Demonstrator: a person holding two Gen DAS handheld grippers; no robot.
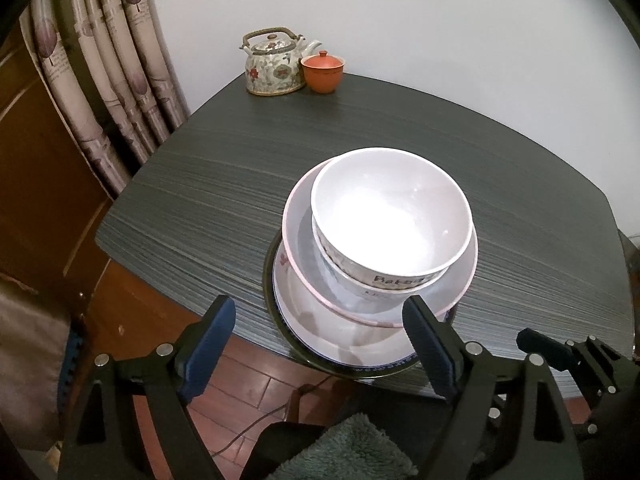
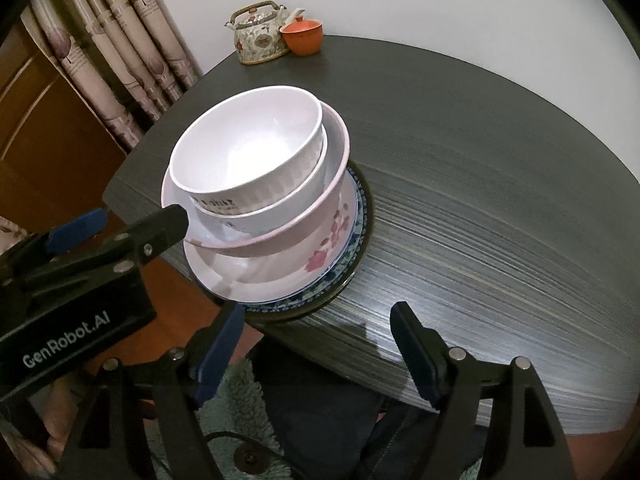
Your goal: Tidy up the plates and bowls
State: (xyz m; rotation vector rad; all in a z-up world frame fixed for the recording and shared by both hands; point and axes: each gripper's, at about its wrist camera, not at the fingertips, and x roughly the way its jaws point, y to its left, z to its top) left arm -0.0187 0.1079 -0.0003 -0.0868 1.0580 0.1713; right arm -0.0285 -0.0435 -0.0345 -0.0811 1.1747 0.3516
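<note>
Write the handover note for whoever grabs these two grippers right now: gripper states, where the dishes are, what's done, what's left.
Left gripper: open, empty, at the near edge of the stack.
Right gripper: open, empty, hovering over bare table to the stack's right.
Dishes: one stack at the table's near edge. Top bowl nests in a second bowl, inside a pink-rimmed bowl, on a floral plate, a blue-patterned plate and a dark-rimmed plate.
Teapot and orange lidded cup stand at the far edge, untouched.
Done: everything in view is stacked.
Left: the nested bowls look tilted; consider squaring them.
</note>
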